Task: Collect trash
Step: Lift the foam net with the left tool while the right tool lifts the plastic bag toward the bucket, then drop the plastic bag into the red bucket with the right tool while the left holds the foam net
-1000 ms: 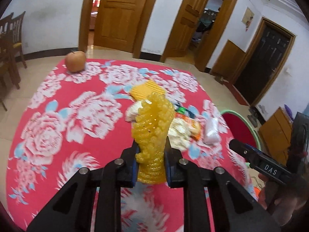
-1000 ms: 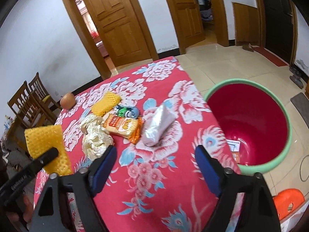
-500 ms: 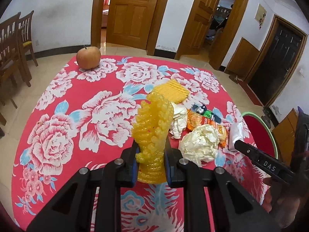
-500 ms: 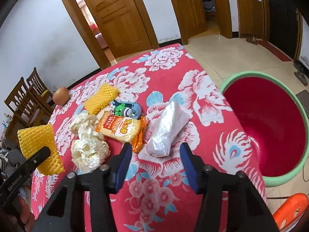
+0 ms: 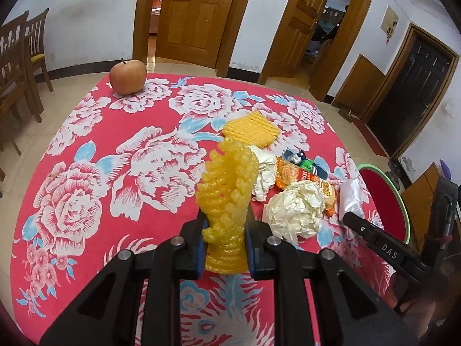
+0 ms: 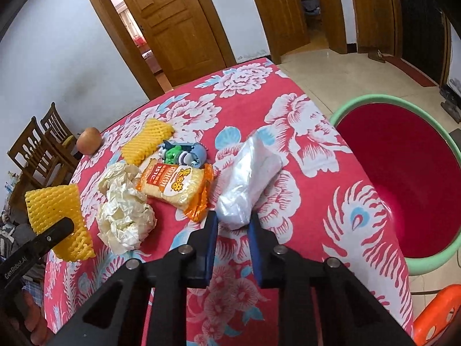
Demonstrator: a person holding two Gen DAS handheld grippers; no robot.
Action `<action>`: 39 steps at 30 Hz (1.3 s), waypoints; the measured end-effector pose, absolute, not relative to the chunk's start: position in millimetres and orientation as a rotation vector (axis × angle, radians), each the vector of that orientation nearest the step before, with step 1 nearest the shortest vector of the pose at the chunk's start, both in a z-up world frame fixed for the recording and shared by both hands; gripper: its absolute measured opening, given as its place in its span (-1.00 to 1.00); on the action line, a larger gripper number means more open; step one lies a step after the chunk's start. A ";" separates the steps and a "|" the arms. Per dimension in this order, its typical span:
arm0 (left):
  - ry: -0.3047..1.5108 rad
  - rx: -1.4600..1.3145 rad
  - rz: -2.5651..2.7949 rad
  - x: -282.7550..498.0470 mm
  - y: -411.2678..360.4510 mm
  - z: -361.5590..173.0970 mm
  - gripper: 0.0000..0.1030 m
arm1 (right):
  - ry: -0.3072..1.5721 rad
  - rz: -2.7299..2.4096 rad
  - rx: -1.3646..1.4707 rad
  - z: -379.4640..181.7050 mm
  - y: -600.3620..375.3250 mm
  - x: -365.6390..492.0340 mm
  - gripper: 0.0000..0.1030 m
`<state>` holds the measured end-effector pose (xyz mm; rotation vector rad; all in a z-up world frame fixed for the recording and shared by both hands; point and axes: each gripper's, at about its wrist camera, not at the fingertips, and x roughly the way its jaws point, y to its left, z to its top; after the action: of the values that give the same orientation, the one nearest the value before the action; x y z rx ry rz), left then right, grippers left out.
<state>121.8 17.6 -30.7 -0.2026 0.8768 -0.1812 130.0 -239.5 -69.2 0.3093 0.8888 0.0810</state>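
Floral-cloth bench (image 5: 86, 173), bin (image 6: 403, 178) alongside: left tool (image 5: 224, 230) clenched on foam net (image 5: 227, 190), right tool (image 6: 230, 227) closing around plastic bag (image 6: 247, 184), grip uncertain; second net (image 6: 147, 141), wrappers (image 6: 175, 184), paper wads (image 6: 124, 207) uncollected, nothing visibly binned.

Knobbly foam net (image 5: 227, 199), crinkled glossy plastic bag (image 6: 247, 184)
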 end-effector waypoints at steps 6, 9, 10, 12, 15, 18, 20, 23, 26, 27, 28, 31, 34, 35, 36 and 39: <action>0.871 -0.210 -0.184 117.2 18.1 -26.2 -0.59 | 0.838 0.069 0.277 -55.9 -241.0 115.9 -0.58; 0.857 -0.215 -0.189 112.8 17.7 -21.3 -0.59 | 0.824 0.066 0.281 -50.6 -243.5 109.2 -0.58; 0.852 -0.213 -0.191 110.8 17.2 -19.2 -0.59 | 0.818 0.066 0.284 -48.8 -244.5 106.2 -0.58; 0.844 -0.213 -0.198 108.1 16.4 -16.1 -0.59 | 0.803 0.064 0.290 -43.8 -246.8 98.0 -0.58; 0.830 -0.208 -0.213 102.8 12.2 -9.7 -0.59 | 0.781 0.055 0.292 -36.7 -250.0 85.9 -0.58; 0.814 -0.208 -0.231 97.6 6.1 -3.1 -0.59 | 0.761 0.045 0.305 -29.9 -254.8 76.7 -0.58; 0.801 -0.205 -0.251 93.9 -0.2 2.2 -0.59 | 0.744 0.036 0.315 -24.8 -259.5 69.0 -0.58; 0.791 -0.192 -0.282 90.7 -11.3 8.0 -0.59 | 0.723 0.019 0.323 -18.6 -266.7 58.8 -0.58; 0.786 -0.184 -0.320 89.6 -22.0 12.1 -0.59 | 0.711 -0.005 0.322 -14.2 -273.4 52.5 -0.58; 0.786 -0.181 -0.330 89.4 -25.4 13.0 -0.59 | 0.707 -0.012 0.320 -13.2 -275.5 51.2 -0.58; 0.786 -0.174 -0.346 90.0 -30.7 14.2 -0.59 | 0.701 -0.023 0.319 -12.0 -278.7 49.4 -0.58; 0.793 -0.147 -0.376 93.3 -45.1 16.7 -0.59 | 0.680 -0.063 0.327 -8.5 -293.0 44.2 -0.58; 0.796 -0.123 -0.402 96.5 -60.6 19.2 -0.59 | 0.665 -0.095 0.343 -5.6 -308.9 40.7 -0.58; 0.797 -0.116 -0.409 97.7 -65.5 19.7 -0.59 | 0.662 -0.104 0.347 -5.2 -314.3 39.8 -0.58; 0.798 -0.112 -0.415 98.8 -69.3 20.0 -0.59 | 0.660 -0.113 0.354 -5.2 -320.5 39.1 -0.58; 0.808 -0.088 -0.446 103.8 -88.2 20.1 -0.59 | 0.657 -0.134 0.362 -5.9 -332.1 37.6 -0.58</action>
<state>103.8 -88.2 20.1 -0.0876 0.8083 -0.4459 37.6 -332.1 -5.9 0.3620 0.6566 -0.1336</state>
